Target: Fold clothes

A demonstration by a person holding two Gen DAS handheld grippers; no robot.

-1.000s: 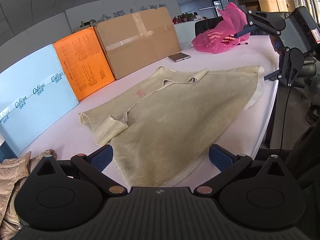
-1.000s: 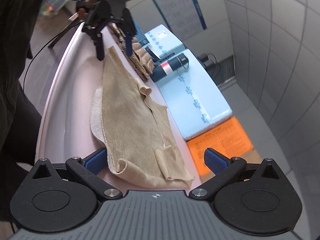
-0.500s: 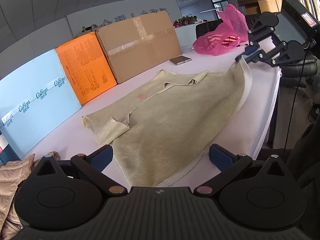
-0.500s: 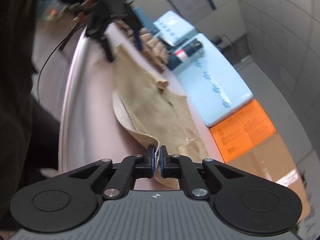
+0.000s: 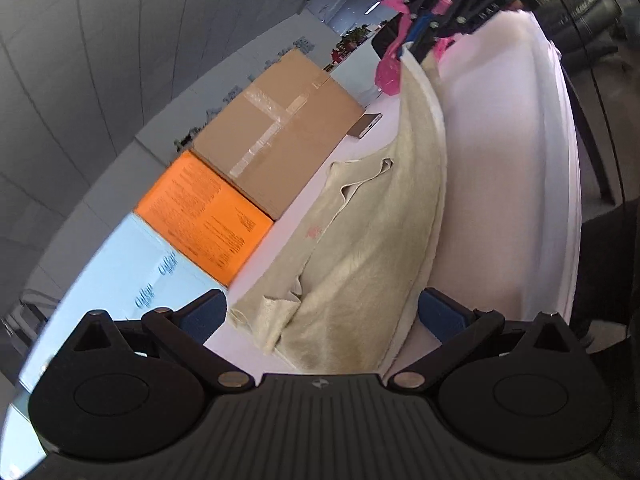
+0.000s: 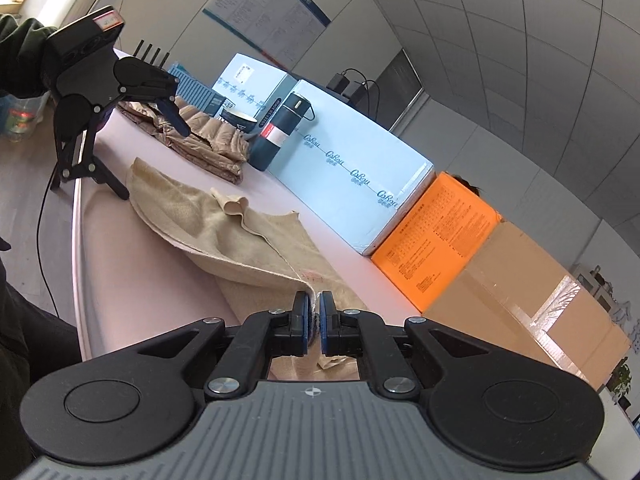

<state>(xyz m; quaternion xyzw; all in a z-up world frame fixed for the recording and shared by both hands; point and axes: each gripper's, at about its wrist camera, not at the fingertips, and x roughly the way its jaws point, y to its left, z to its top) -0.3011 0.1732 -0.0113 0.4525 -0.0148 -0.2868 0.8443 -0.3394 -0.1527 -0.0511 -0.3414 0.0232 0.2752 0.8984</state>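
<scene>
Folding step in hand: near hem of the beige garment is to go over toward the boxes. Garment lies across the white table, collar side near the orange box and brown box.

Right gripper: jaws together, clamped on one hem corner, cloth raised off the table there. Left gripper: jaws wide apart, nothing between the pads; the other hem corner lies between and just ahead of them.

Judgement: the fold needs both corners. Left should come in over its corner and pinch both layers of the edge before any carry. Then lift both ends level, keep the hem taut between the grippers so the middle does not sag, and lay it parallel to the far edge. Risk: pulling with the right alone drags the garment askew.

Puffy jacket and flask sit beyond the left gripper, clear of the fold.
</scene>
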